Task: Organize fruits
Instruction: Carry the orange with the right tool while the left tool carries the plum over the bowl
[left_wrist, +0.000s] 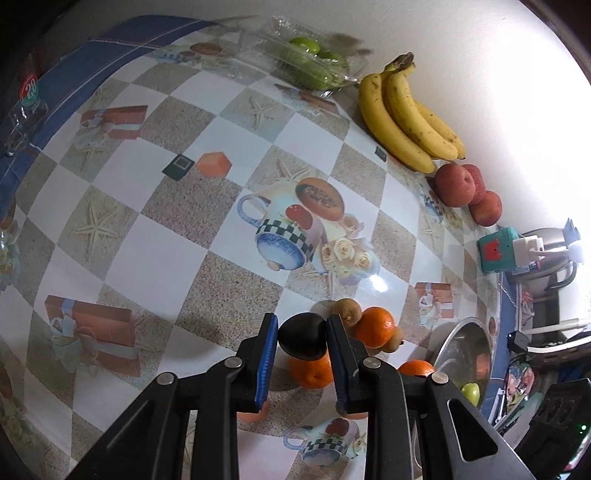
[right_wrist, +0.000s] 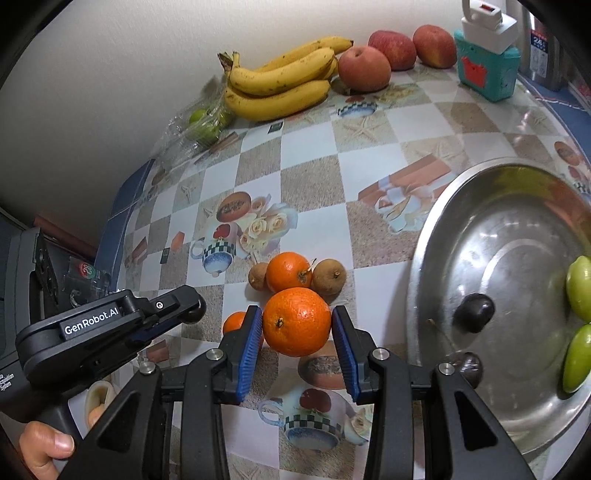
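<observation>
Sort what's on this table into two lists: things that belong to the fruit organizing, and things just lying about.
Belongs to the job:
- dark fruit in the left gripper
- orange in the right gripper
- steel tray with green fruit
- bananas
- apples
- brown fruits

Lying about:
- teal box
- plastic container

black tongs (right_wrist: 297, 328) w/ blue ribbed pads (right_wrist: 248, 347), silver pivot pins, white "GenRobot.AI" lettering

Both wrist cams sit close above the table (left_wrist: 155, 236), angled steeply down past their own fingers; left faces the wall, right faces wall and bowl (right_wrist: 480, 229); shared: bananas (left_wrist: 402, 114), apples (left_wrist: 461, 192), oranges (left_wrist: 375, 326).
</observation>
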